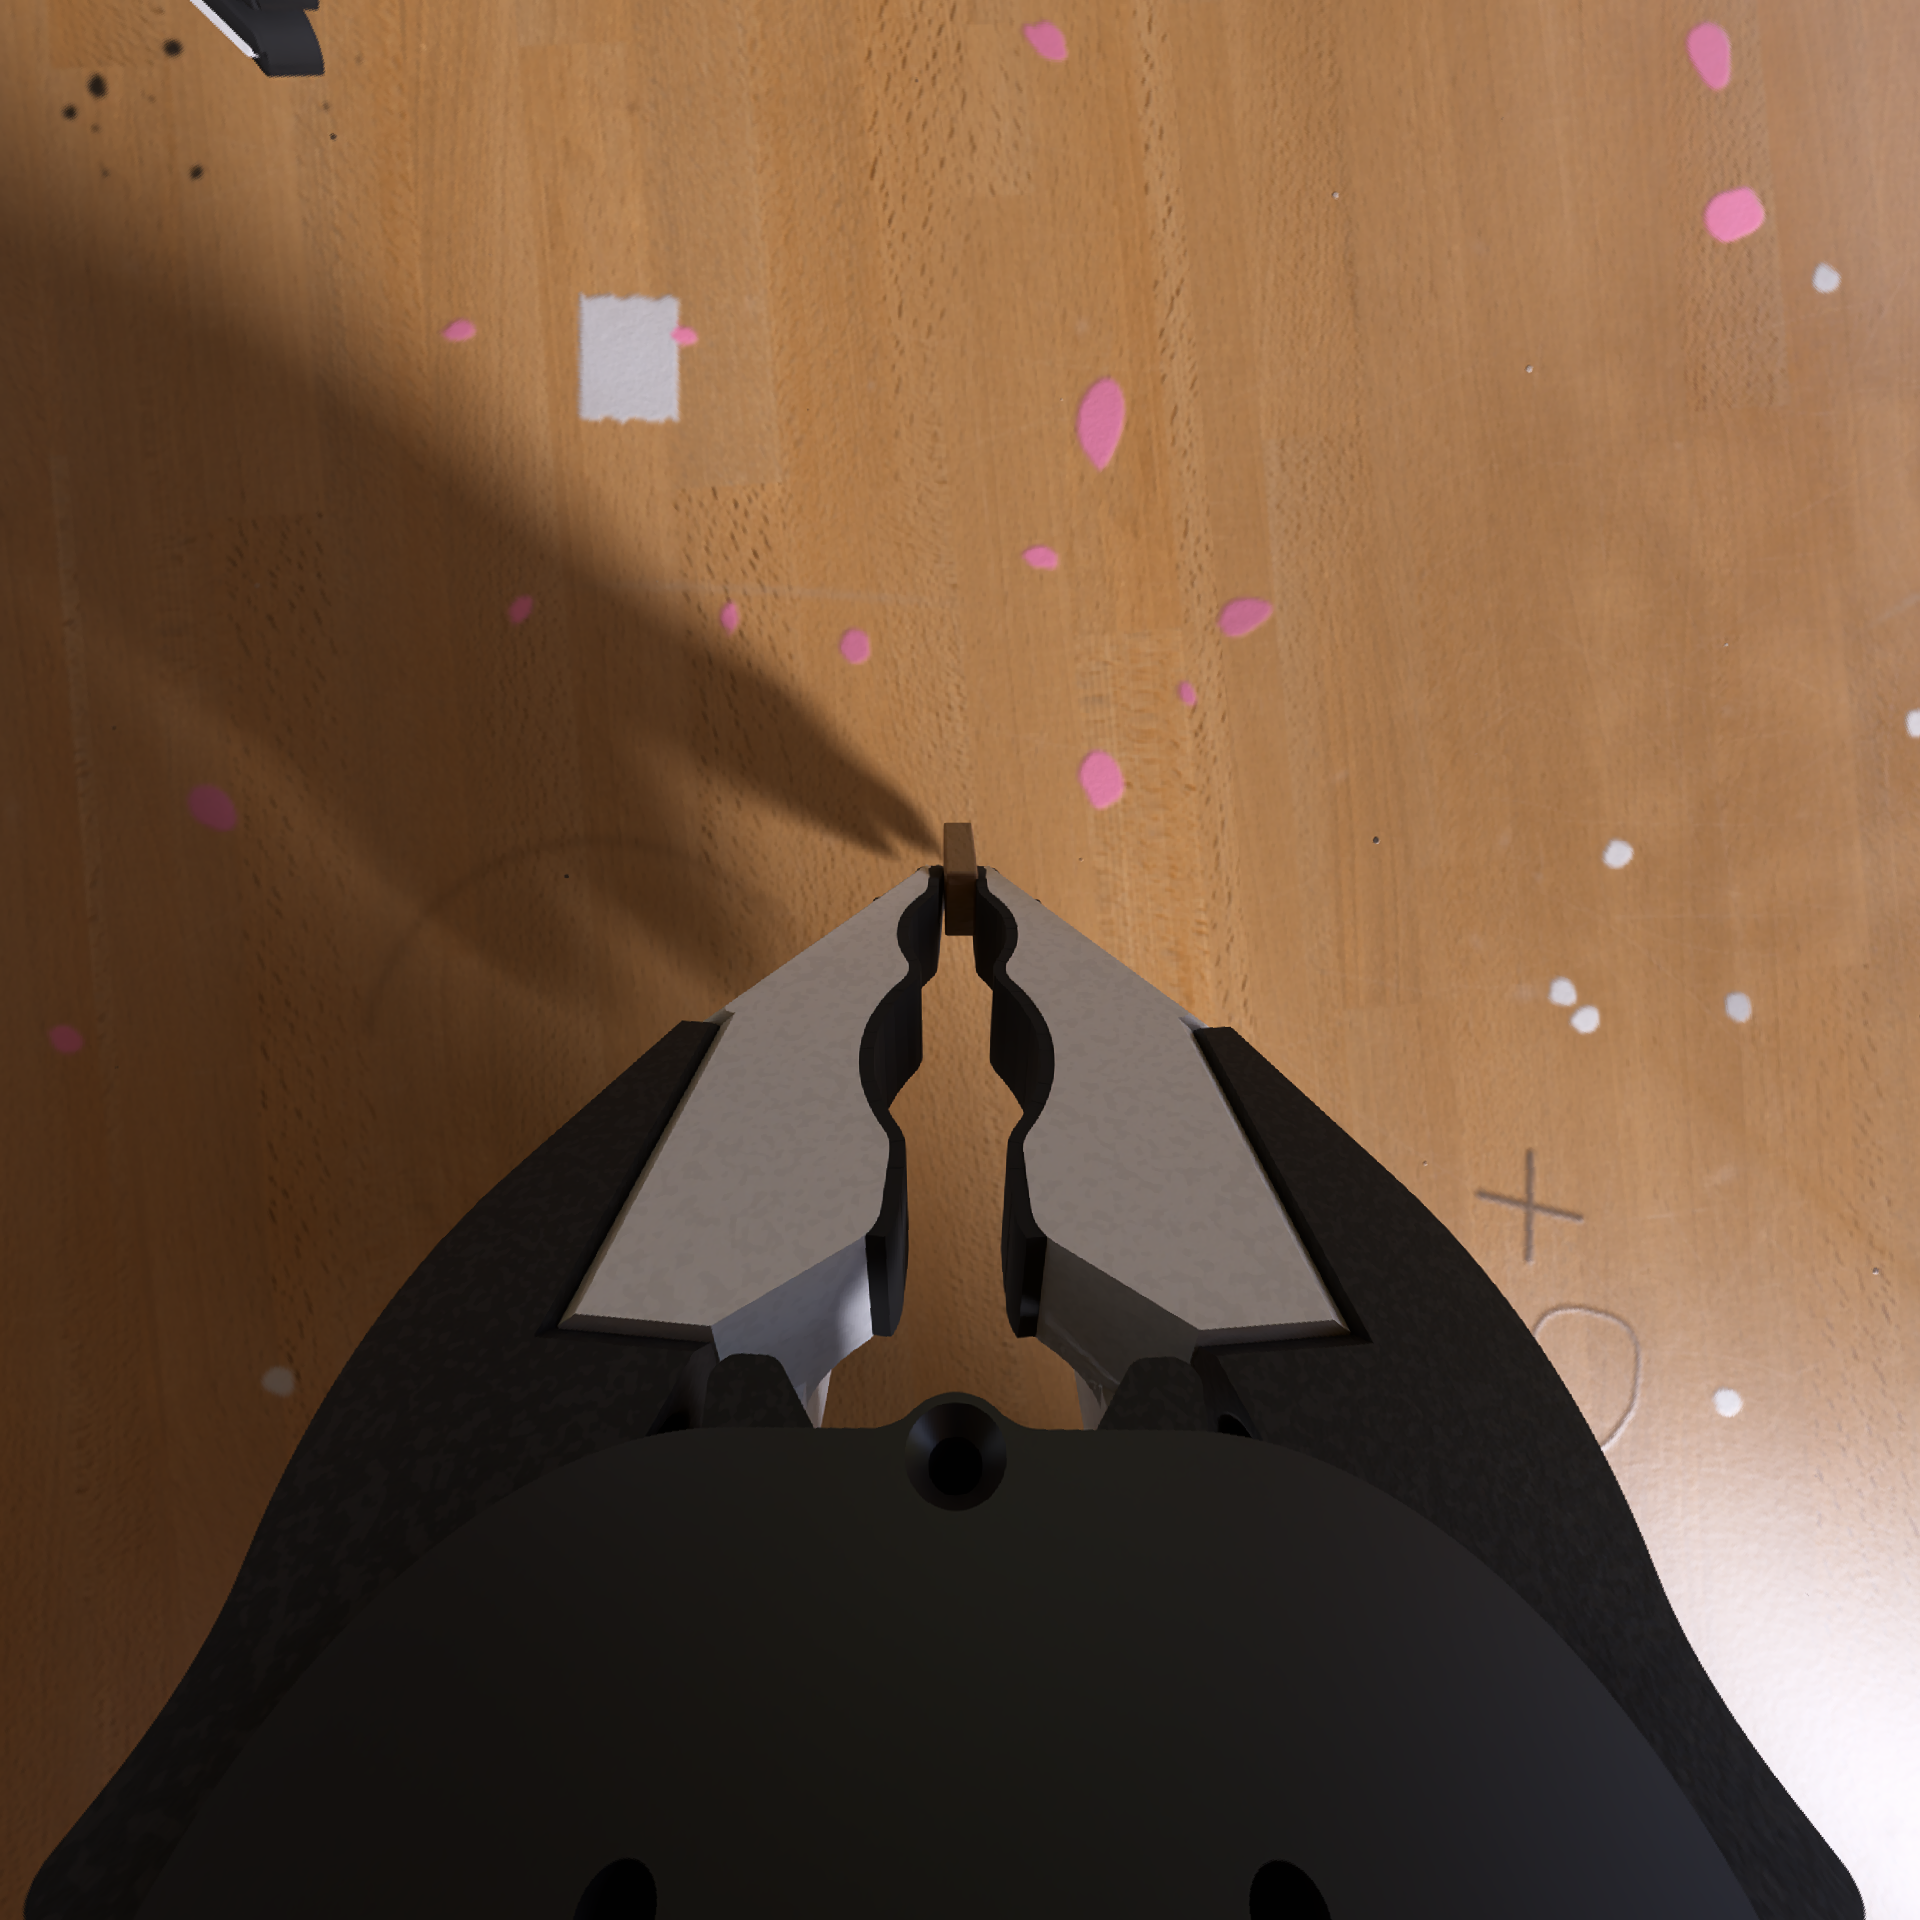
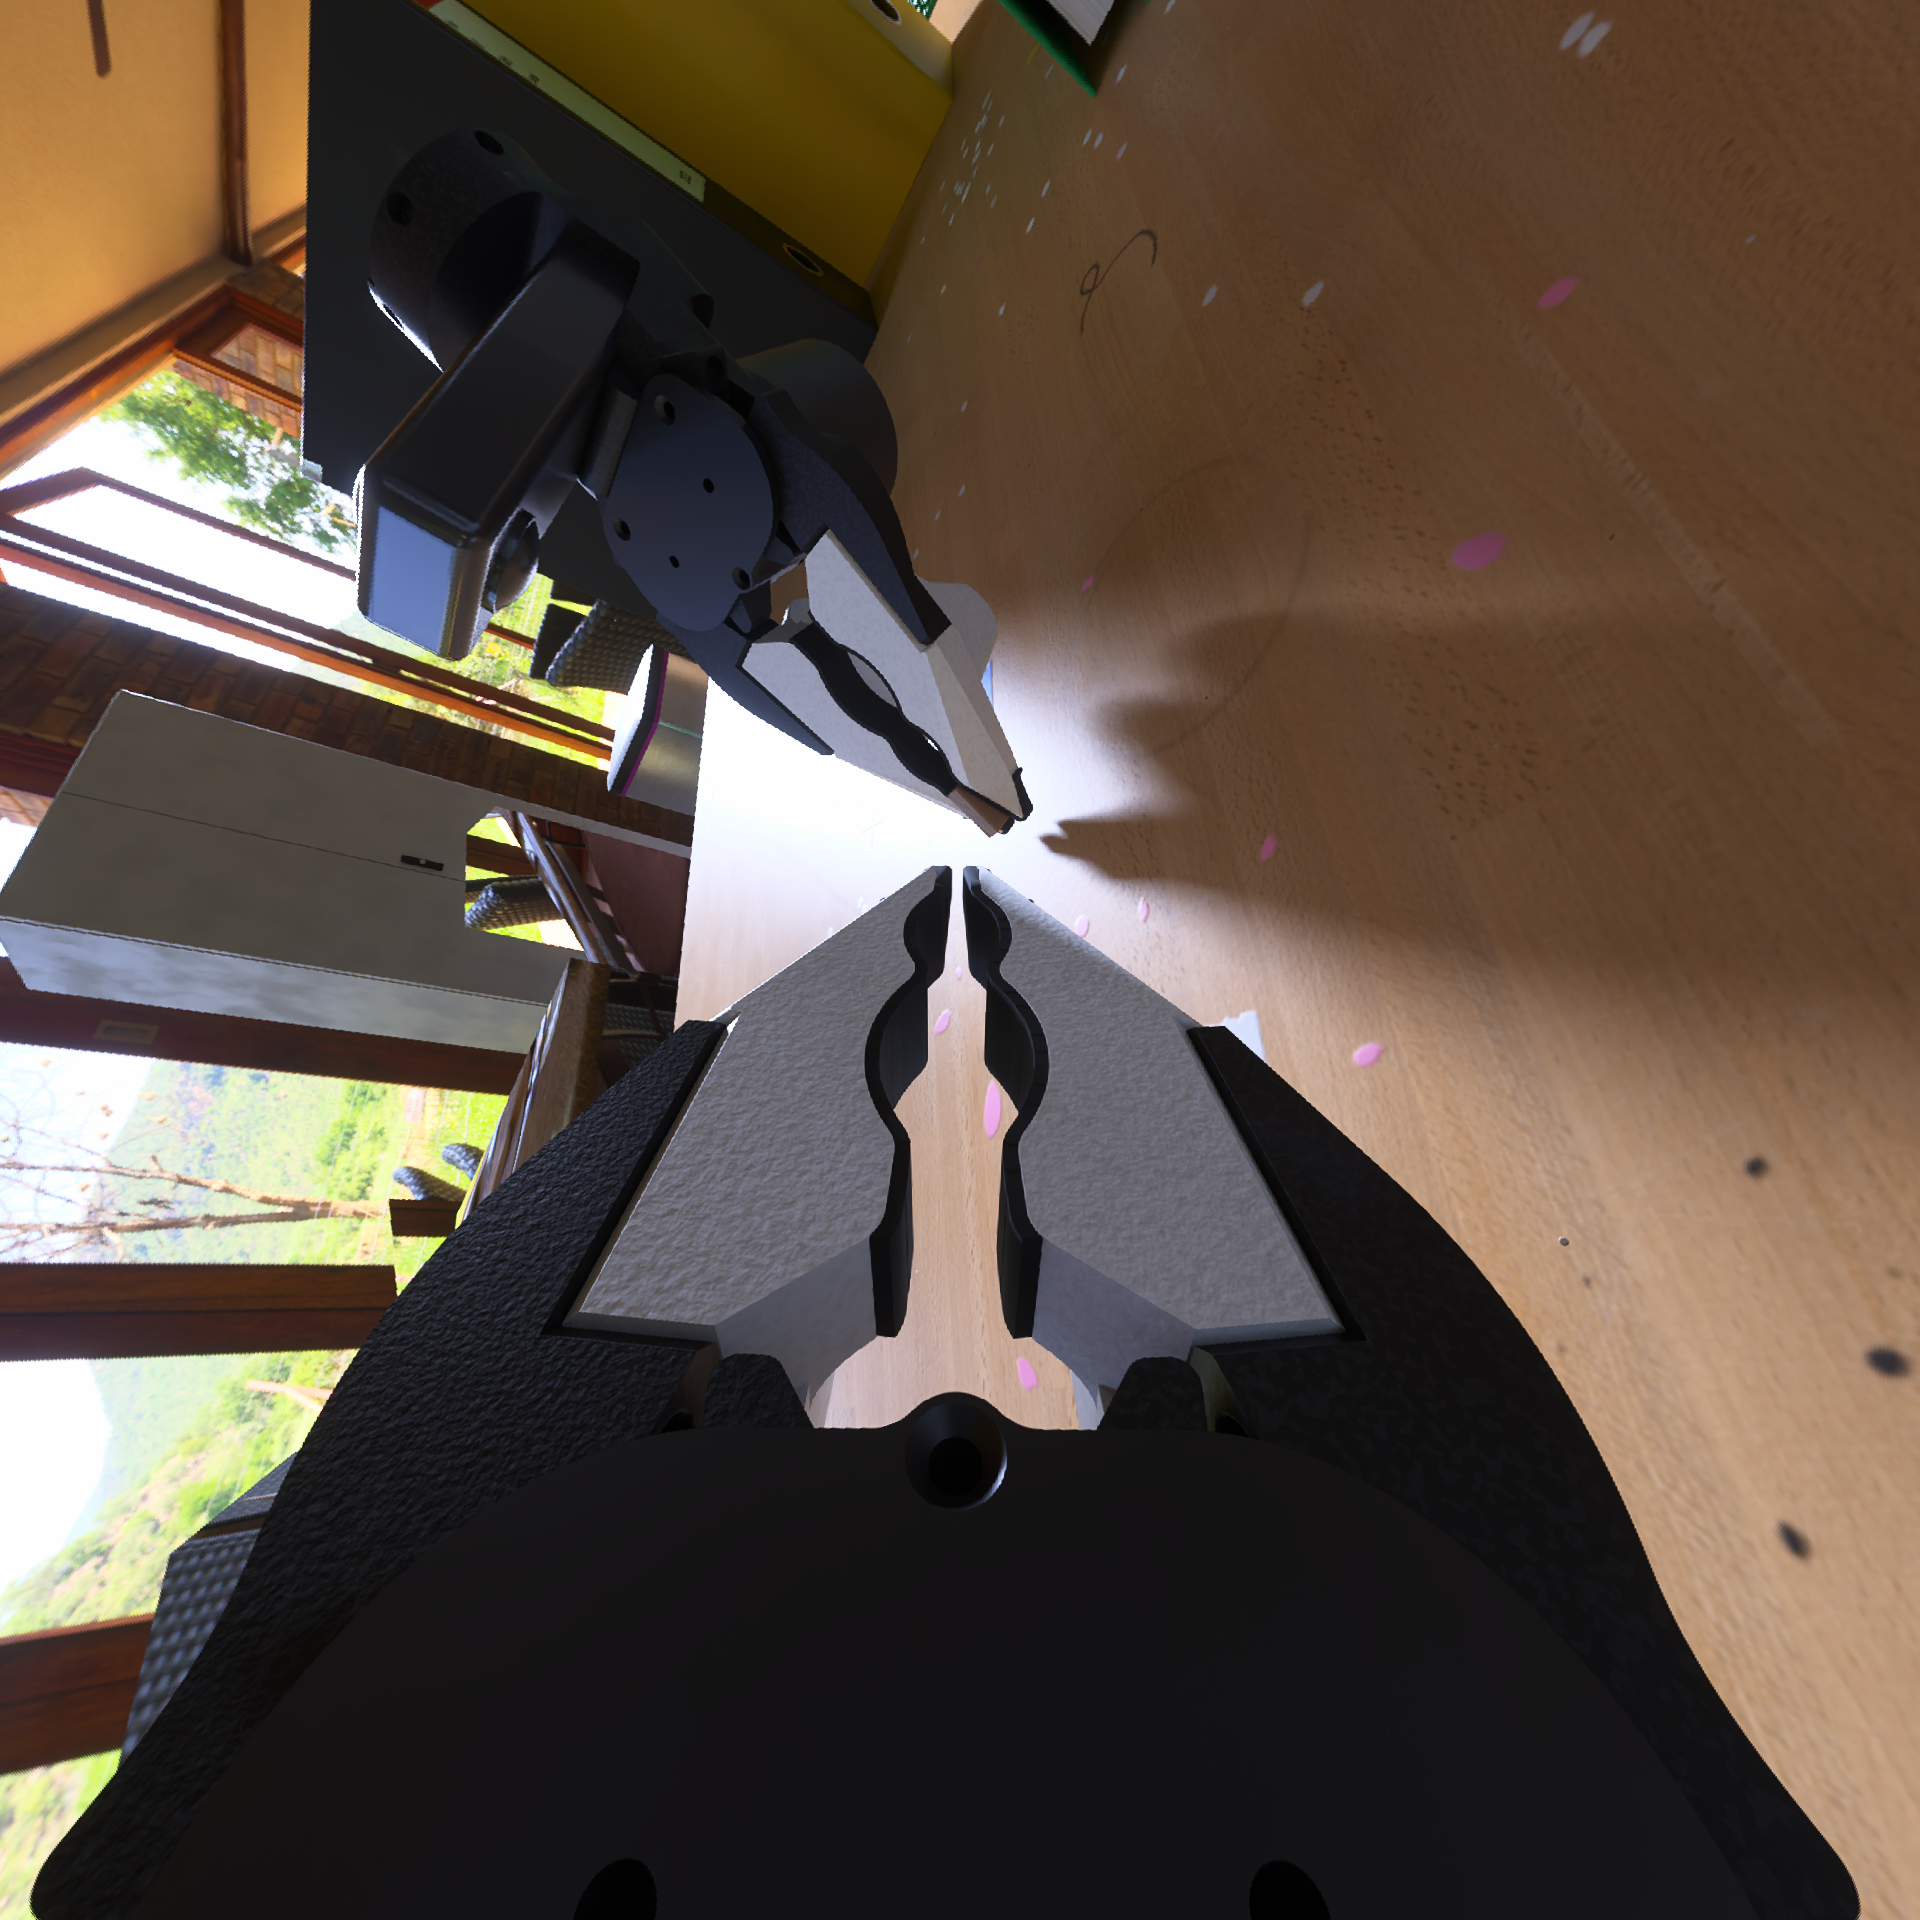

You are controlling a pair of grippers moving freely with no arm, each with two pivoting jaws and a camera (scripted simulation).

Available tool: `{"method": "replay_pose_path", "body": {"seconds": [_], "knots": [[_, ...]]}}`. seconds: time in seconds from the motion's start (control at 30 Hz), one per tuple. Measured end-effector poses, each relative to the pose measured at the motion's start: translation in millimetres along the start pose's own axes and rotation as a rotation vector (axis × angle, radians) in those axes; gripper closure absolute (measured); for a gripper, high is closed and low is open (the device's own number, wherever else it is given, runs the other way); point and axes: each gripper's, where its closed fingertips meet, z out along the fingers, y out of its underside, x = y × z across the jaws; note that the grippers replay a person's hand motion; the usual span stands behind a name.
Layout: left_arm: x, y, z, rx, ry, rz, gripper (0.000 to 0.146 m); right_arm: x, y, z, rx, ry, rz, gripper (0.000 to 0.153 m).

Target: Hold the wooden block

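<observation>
A small wooden block (image 1: pixel 958 878) is pinched at the very tips of the left gripper (image 1: pixel 957 896), above a wooden table (image 1: pixel 1403 520) spotted with pink and white flecks. In the left wrist view the block is seen as a thin upright sliver, its upper end standing clear of the fingertips and its lower part hidden between them. Only the outermost pads are engaged; the scalloped recesses further back are left empty.

In the right wrist view the same gripper (image 2: pixel 1003 816) is seen just ahead, angled down toward the table, with a brown edge of the block (image 2: pixel 1000 823) showing at its tips. The right gripper (image 2: pixel 956 878) is brought almost together, a narrow slit being left between its tips, and nothing is held in it. Whether the block rests on the table or is lifted clear cannot be told.

The block is judged light and stiff, so little force should be needed and no crushing is feared. Its narrowness and the shallow tip grip are the likely weakness: it could pivot or slip out if jolted. A deeper hold across its flat faces would be judged safer.
</observation>
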Motion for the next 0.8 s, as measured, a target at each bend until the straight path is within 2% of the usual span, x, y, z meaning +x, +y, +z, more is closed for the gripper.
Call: {"method": "replay_pose_path", "body": {"seconds": [0.23,0.5,0.8], "knots": [[-4.4,0.5,-0.8,0.002,-0.011,-0.034,0.142,-1.4,-4.5,4.9,0.031,-0.01,0.026,0.151],[-7.4,1.2,-1.6,0.007,-0.015,-0.065,0.142,-11.4,-11.6,22.7,0.101,-0.072,0.124,0.151],[-8.0,1.4,-1.8,0.01,-0.014,-0.071,0.142,-15.3,-4.6,48.3,0.075,-0.095,0.164,0.151]]}}
